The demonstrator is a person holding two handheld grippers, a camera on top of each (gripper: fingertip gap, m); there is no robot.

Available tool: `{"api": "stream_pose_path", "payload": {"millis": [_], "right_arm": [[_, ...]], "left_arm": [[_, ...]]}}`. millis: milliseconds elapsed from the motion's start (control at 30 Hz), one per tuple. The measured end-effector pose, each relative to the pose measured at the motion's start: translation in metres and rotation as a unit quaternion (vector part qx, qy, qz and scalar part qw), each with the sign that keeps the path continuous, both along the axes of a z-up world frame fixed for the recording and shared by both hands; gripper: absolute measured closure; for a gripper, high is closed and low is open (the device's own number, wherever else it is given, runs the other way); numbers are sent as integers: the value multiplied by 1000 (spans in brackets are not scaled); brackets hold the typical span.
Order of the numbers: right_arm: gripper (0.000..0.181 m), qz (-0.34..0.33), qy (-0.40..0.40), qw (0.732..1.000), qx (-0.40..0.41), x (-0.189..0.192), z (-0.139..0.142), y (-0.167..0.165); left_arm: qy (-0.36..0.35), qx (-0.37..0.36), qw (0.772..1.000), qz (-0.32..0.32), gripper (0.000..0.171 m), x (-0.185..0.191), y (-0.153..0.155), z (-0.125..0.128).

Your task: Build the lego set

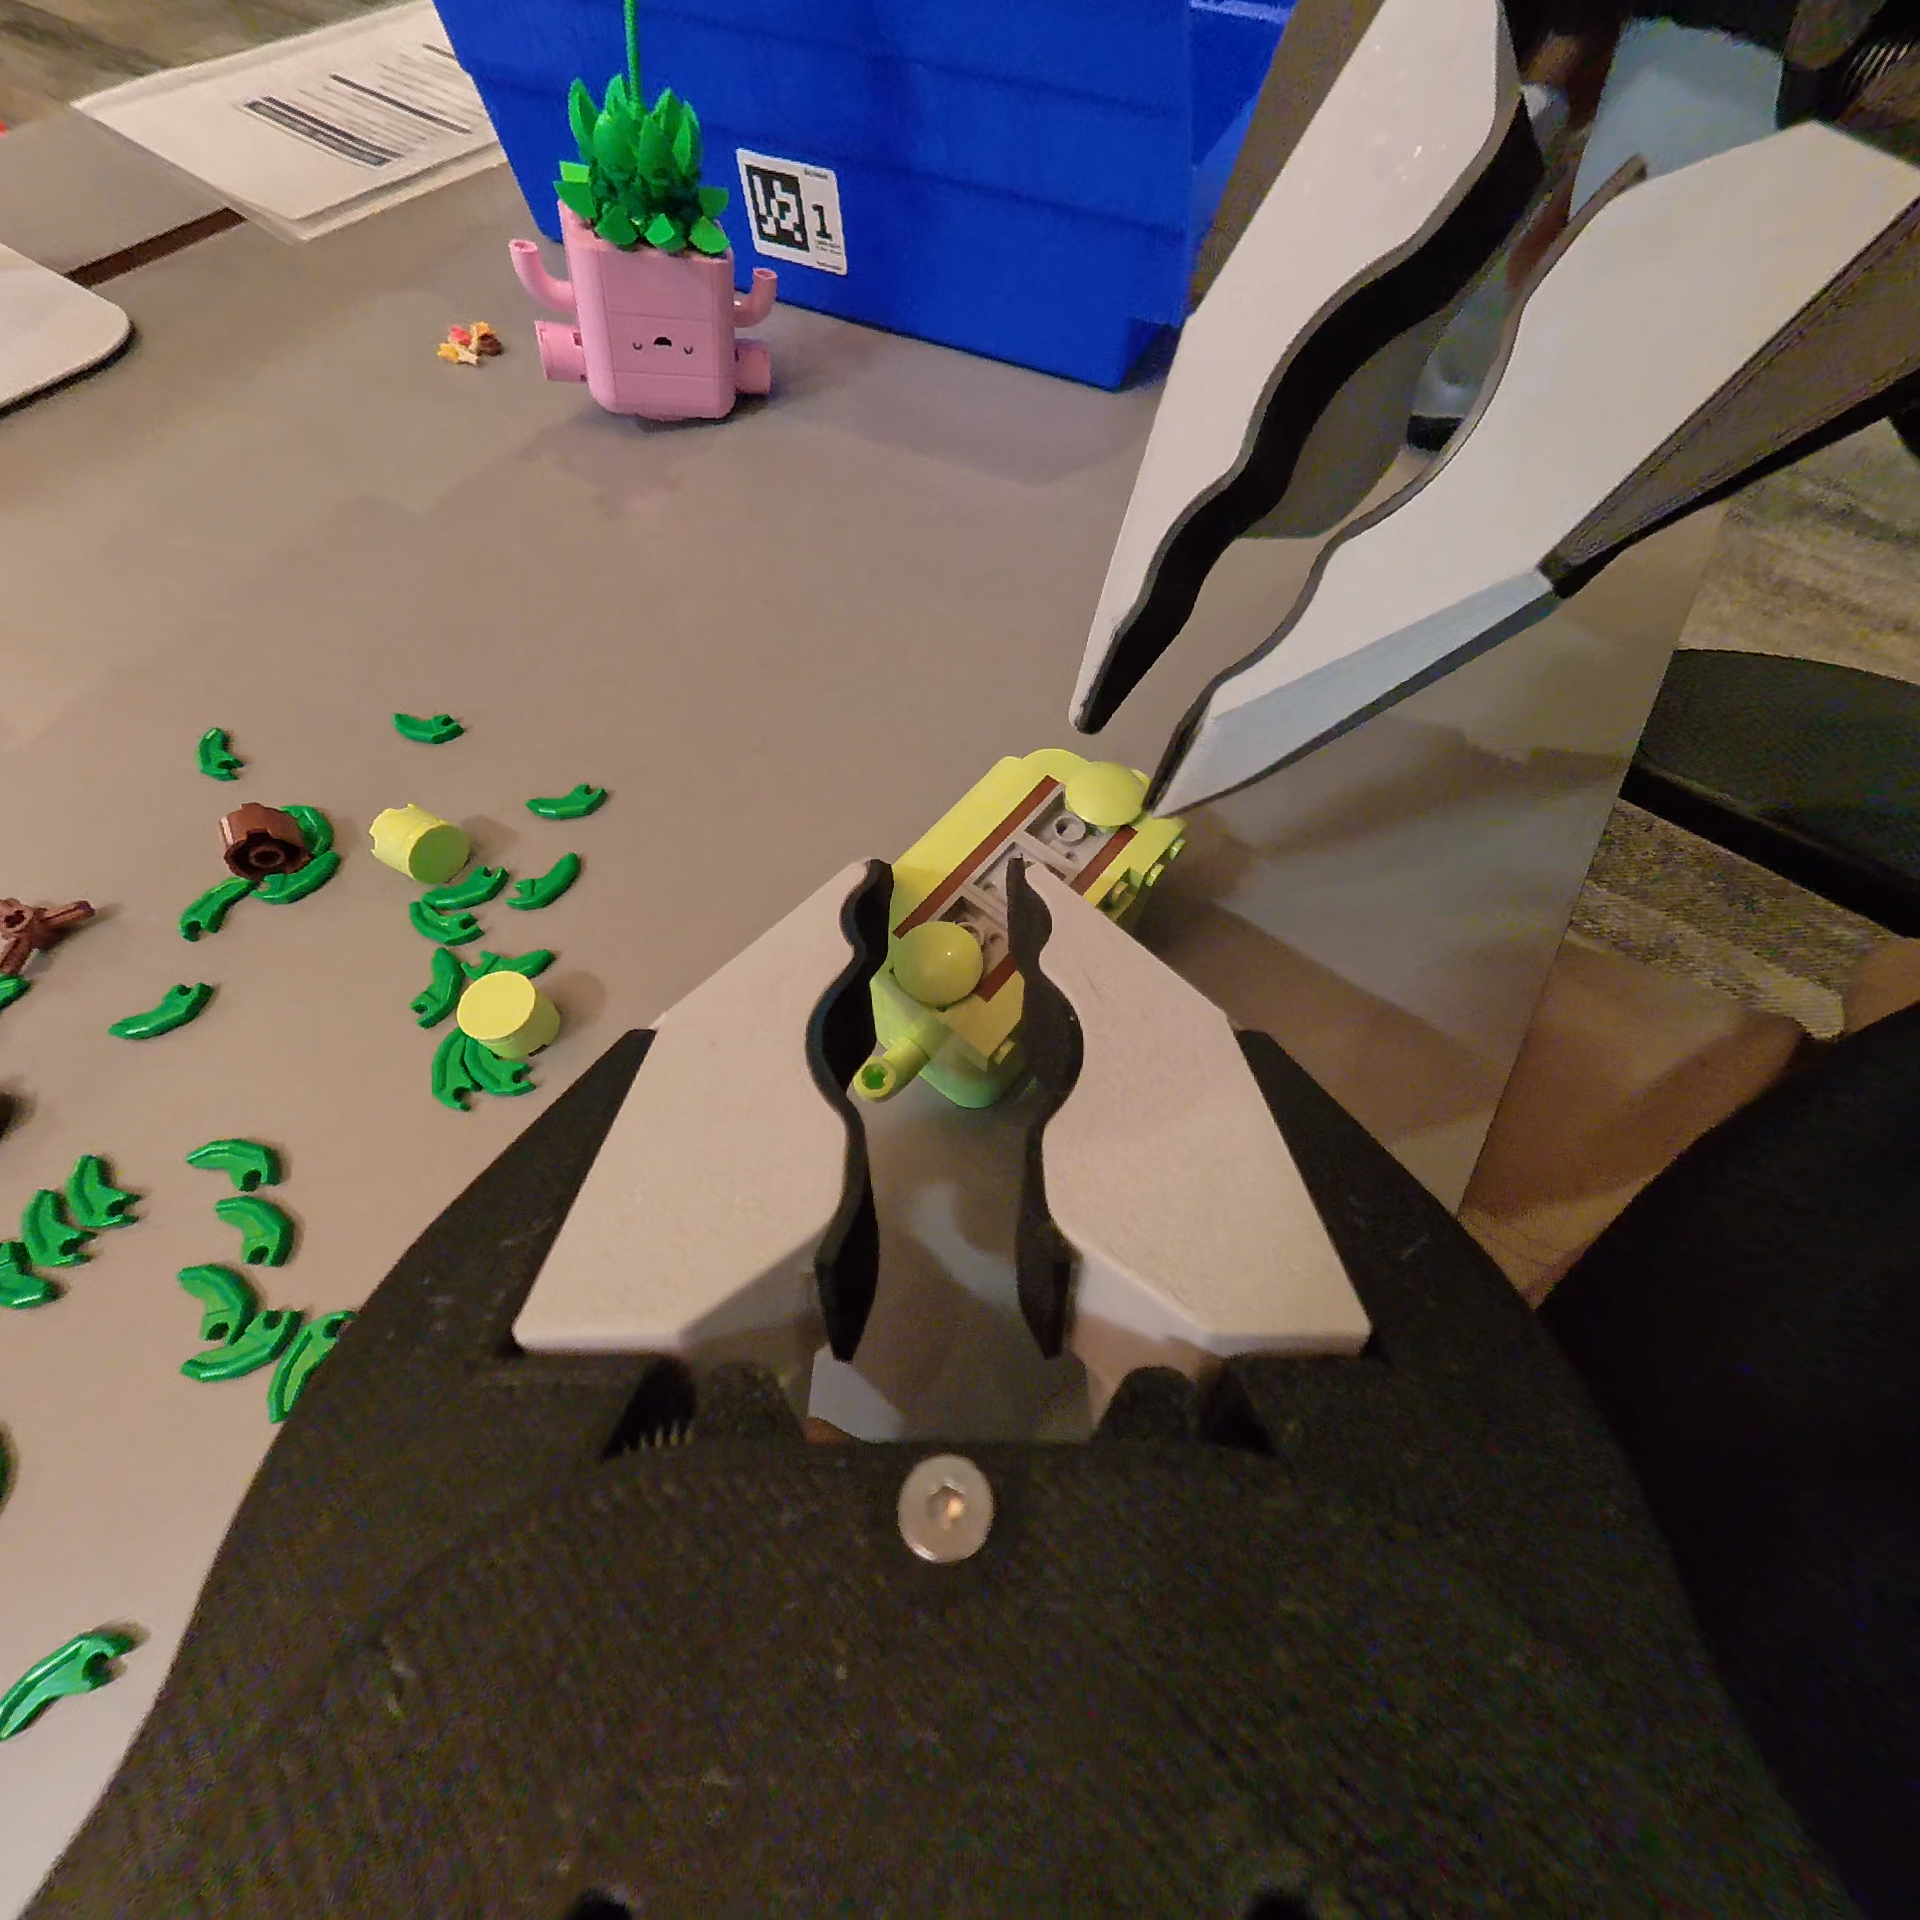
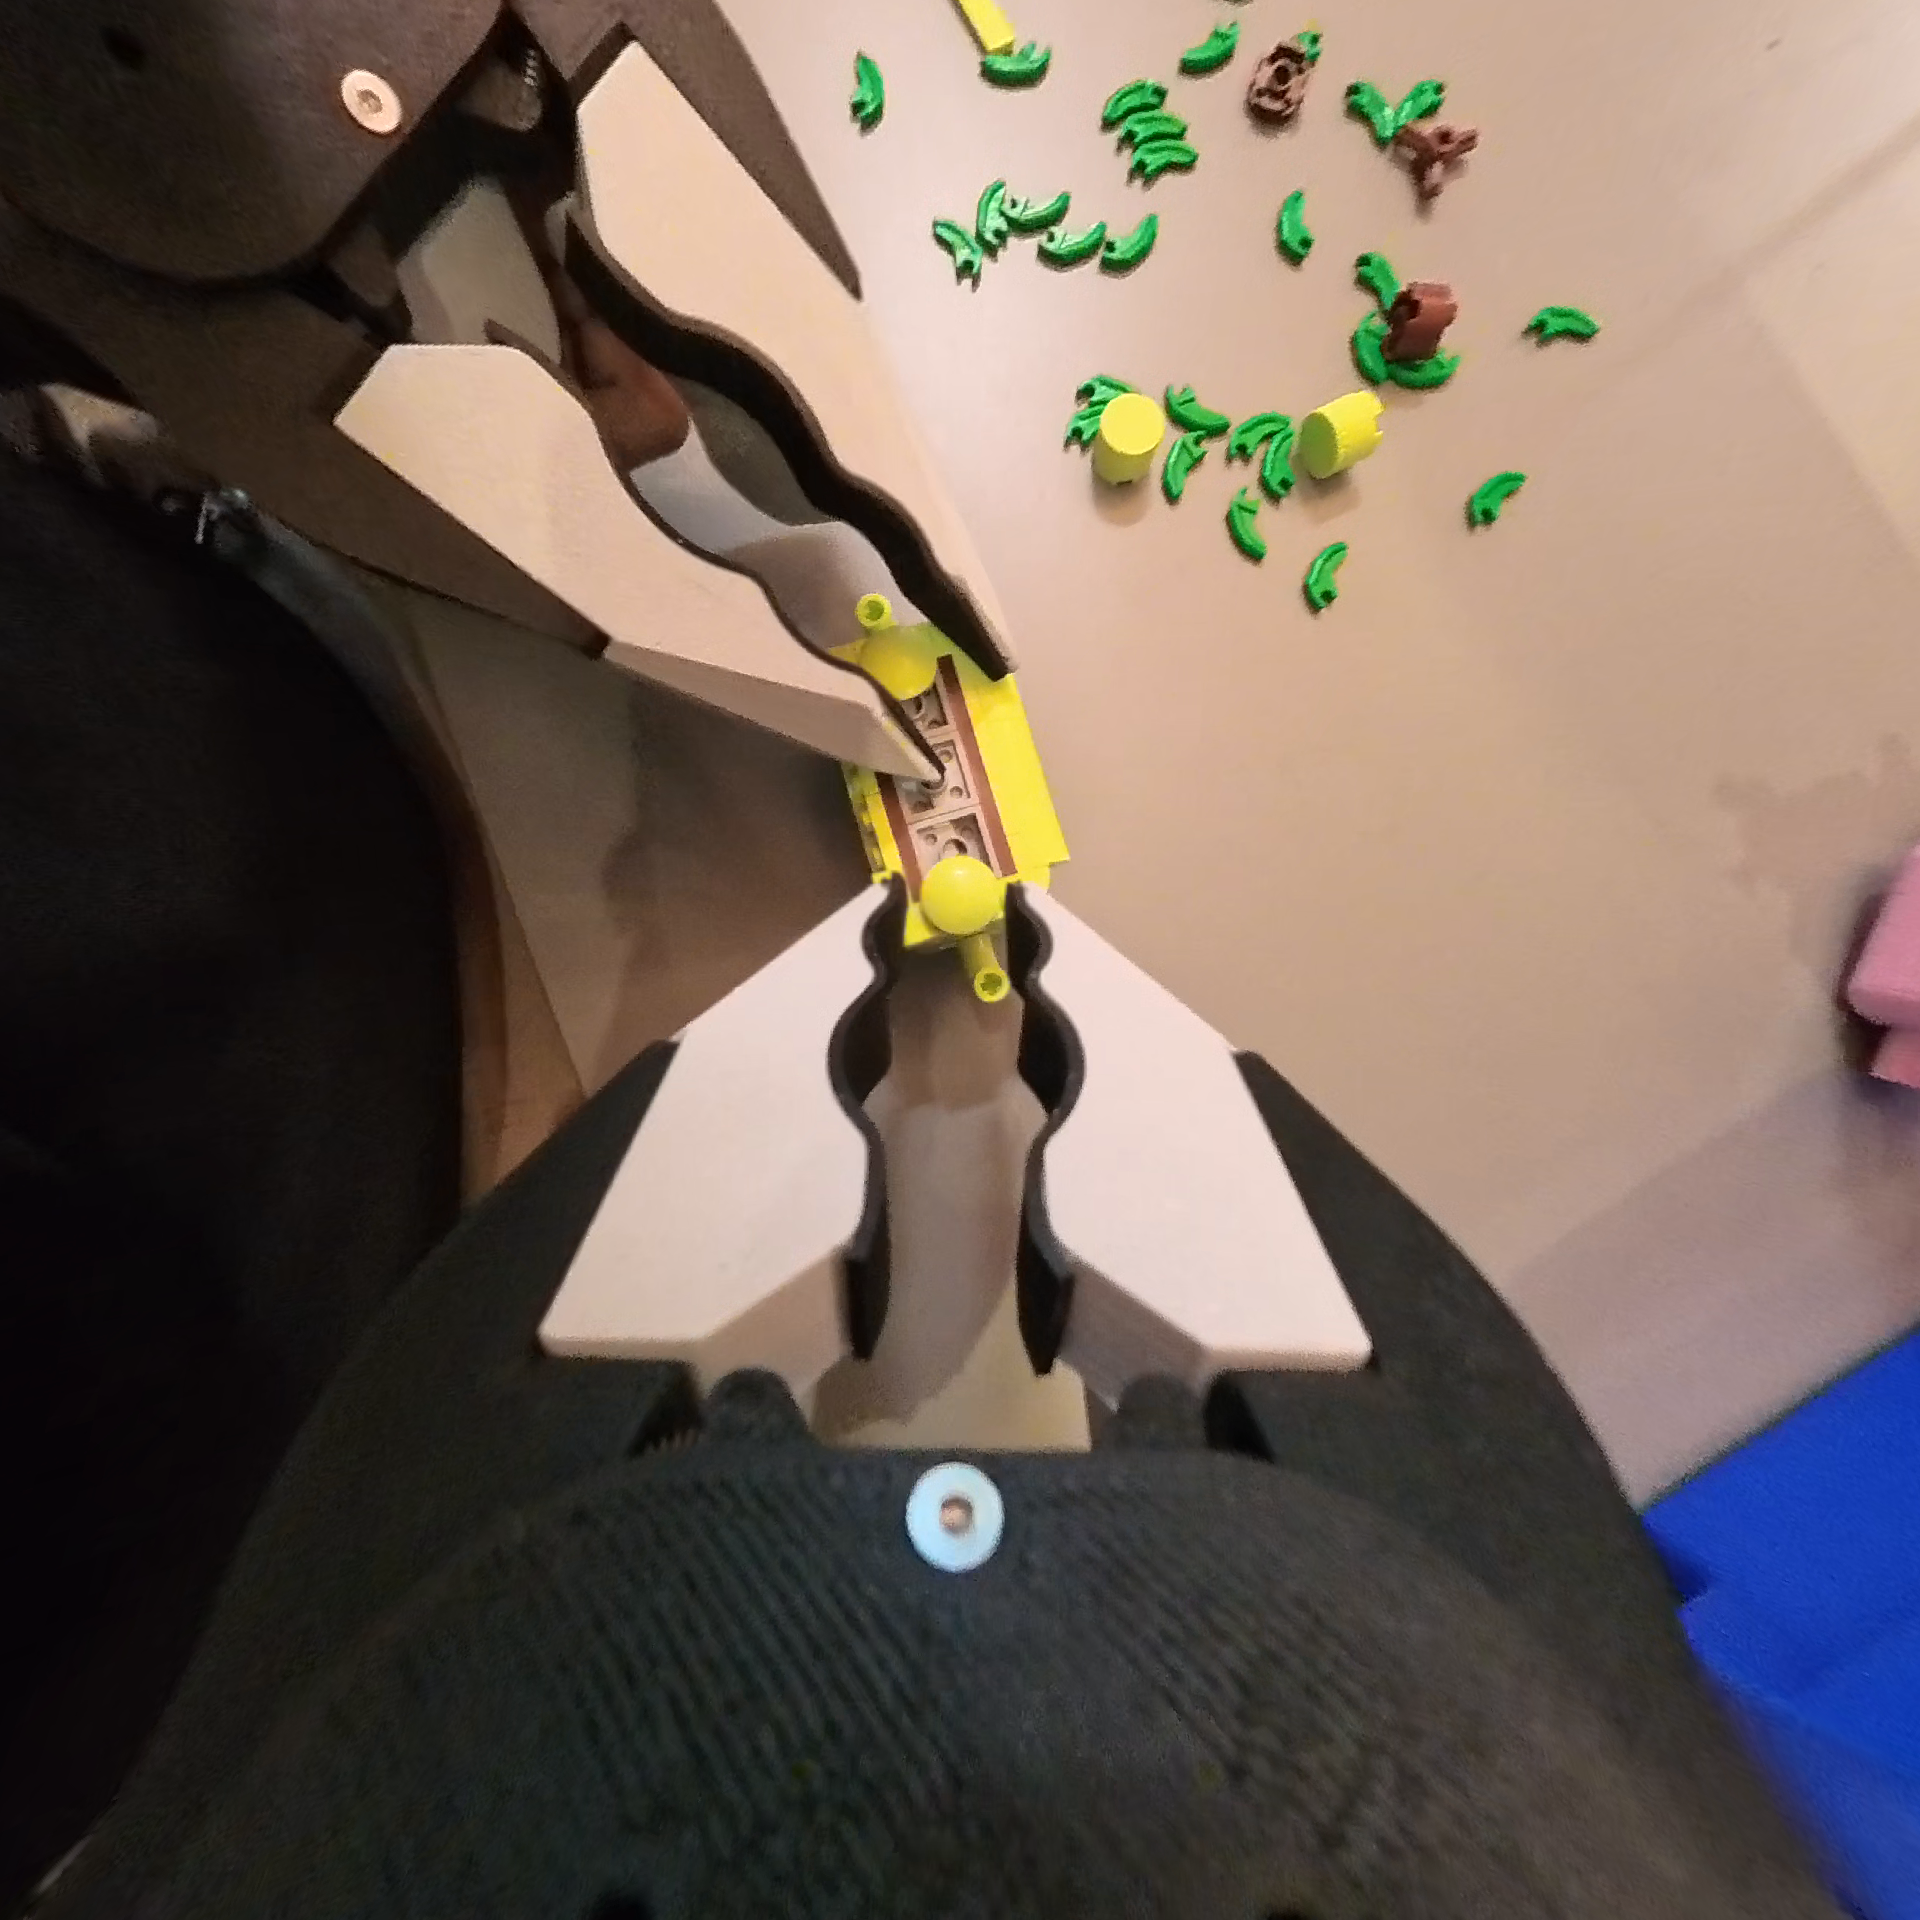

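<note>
A lime-green lego pot body [image 1: 1039,862] with a grey and brown strip lies on its side near the table's right edge, with a lime dome [image 1: 935,961] at each end. My left gripper [image 1: 940,894] is closed around its near end, and that dome sits between the fingers. My right gripper [image 1: 1122,764] comes in from the upper right, its lower fingertip against the far dome [image 1: 1107,795]. In the right wrist view, my right gripper [image 2: 954,902] straddles that dome end of the body [image 2: 1023,769]. The left gripper [image 2: 966,722] holds the other end.
A finished pink lego pot plant [image 1: 649,301] stands in front of a blue bin [image 1: 935,125]. Several loose green leaf pieces [image 1: 239,1247], two lime cylinders [image 1: 421,844], and brown pieces [image 1: 260,840] are scattered on the left of the grey table [image 1: 727,582]. Papers [image 1: 301,114] lie at the back left. Only a small space, under 4 cm, lies between the two pairs of fingers.
</note>
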State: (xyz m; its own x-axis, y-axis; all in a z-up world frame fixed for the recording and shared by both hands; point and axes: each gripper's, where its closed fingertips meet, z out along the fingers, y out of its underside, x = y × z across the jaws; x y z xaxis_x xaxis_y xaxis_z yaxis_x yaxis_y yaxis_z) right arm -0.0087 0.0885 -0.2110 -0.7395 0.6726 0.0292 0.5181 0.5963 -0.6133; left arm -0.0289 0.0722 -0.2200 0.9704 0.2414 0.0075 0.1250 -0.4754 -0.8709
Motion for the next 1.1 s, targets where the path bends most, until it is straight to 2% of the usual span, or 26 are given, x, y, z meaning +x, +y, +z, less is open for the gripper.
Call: {"api": "stream_pose_path", "payload": {"millis": [167, 733, 900, 1100], "right_arm": [[164, -18, 21, 999, -33, -2, 3, -1], [171, -2, 27, 1000, -14, 0, -7, -1], [174, 17, 53, 998, 21, -1, -6, 2], [168, 28, 52, 998, 33, 2, -5, 0]], "left_arm": [[-6, 1, 1000, -2, 150, 0, 0, 0], [-22, 5, 1000, -6, 149, 0, 0, 0], [-24, 6, 1000, -7, 149, 0, 0, 0], [-24, 6, 1000, -6, 149, 0, 0, 0]]}}
